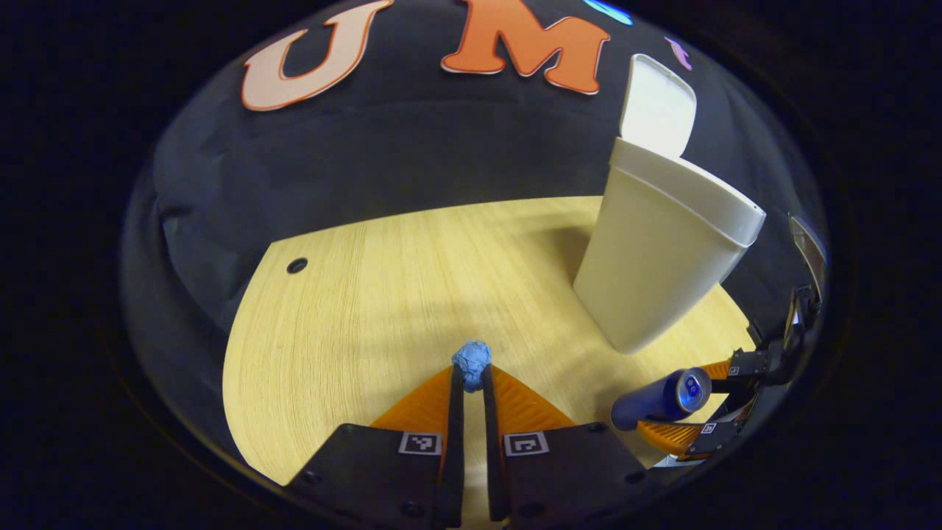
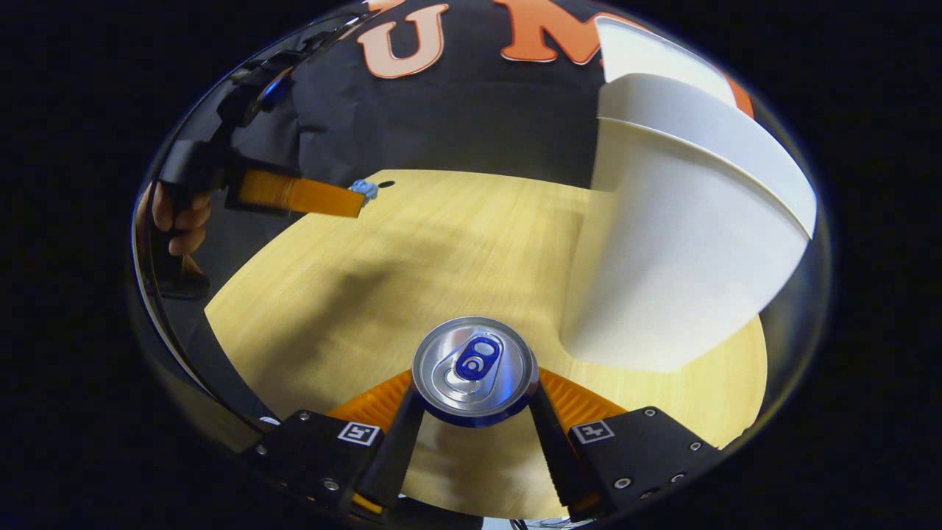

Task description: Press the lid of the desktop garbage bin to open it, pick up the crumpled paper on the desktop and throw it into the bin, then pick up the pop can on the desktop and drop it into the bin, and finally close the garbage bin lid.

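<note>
A pale wooden desktop (image 1: 383,309) with fine straight grain and a curved near edge fills the lower half of both views. A small round dark hole (image 1: 296,266) sits near its far left corner. Behind the desk hangs black cloth, creased in soft folds, forming the booth's wall (image 1: 412,147). Soft shadows lie across the wood, one darker patch beside the bin's base.

The tall white plastic garbage bin (image 1: 655,258) stands upright on the right part of the desktop, toward the far side. Its hinged white lid (image 1: 657,107) is raised, standing up above the rim at the back, so the bin is open.

The left gripper (image 1: 471,379) has its jaws drawn nearly together, pinching the small crumpled ball of blue paper (image 1: 472,361) at the very fingertips. In the right gripper view the ball hangs at the gripper's tip, apparently above the wood on the far left side, and a hand (image 2: 179,221) grasps that gripper's handle.

The right gripper (image 2: 475,394) has its jaws spread about the slim blue metal pop can (image 2: 473,368), one finger against each side, the silver top with its blue pull tab facing the camera. In the left gripper view the can lies roughly level between those fingers, near the bin's base on the right.
</note>
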Action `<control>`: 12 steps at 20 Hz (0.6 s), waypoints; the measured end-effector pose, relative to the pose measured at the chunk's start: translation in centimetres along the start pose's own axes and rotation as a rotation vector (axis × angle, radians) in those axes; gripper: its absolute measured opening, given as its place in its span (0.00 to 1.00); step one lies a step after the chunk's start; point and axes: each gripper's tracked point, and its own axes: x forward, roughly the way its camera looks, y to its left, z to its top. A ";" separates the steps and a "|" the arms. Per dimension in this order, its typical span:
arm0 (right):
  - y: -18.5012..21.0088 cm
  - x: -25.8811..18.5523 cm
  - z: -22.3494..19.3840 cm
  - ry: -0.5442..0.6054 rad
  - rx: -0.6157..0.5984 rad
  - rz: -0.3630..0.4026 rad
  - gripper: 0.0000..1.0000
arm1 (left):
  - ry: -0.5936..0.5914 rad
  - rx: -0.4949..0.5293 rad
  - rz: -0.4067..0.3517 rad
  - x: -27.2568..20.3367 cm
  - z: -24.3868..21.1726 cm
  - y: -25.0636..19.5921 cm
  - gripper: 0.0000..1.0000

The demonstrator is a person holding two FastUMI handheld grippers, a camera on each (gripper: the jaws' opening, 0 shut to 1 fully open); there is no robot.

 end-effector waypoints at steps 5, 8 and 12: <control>-0.4 0.5 -0.2 -0.002 0.045 -0.070 0.80 | -0.120 0.062 -0.028 -0.4 5.5 -3.7 0.15; -0.5 0.7 0.2 -0.020 0.064 -0.114 0.80 | -0.233 0.096 -0.037 -0.8 9.5 -5.8 0.17; -0.9 0.8 0.4 -0.037 0.099 -0.152 0.80 | -0.365 0.113 -0.078 -1.8 14.3 -9.4 0.17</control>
